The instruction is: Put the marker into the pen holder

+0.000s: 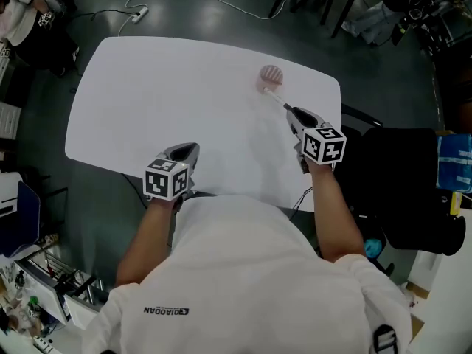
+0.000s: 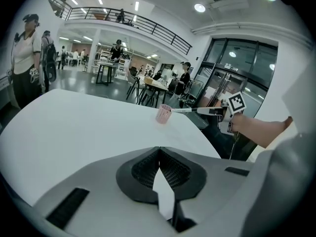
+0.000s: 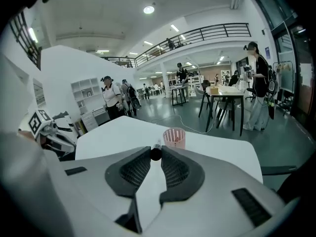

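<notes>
Up close, R tool (image 3: 156,152) pinching marker (image 1: 275,95), head view shows tip just beside pen holder (image 1: 271,73), L tool (image 2: 159,151) pressed together

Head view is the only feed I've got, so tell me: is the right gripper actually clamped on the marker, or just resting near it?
Observer: Clamped. The right gripper view shows the right gripper with its pads pressing on the dark round end of the marker, which points at the pink pen holder.
Operator: Is the tip inside the holder?
Observer: No. In the left gripper view, side-on, the marker lies nearly level with its tip at the holder's wall near the rim.
Operator: And the left gripper?
Observer: Its jaws are together with nothing between them.
</notes>
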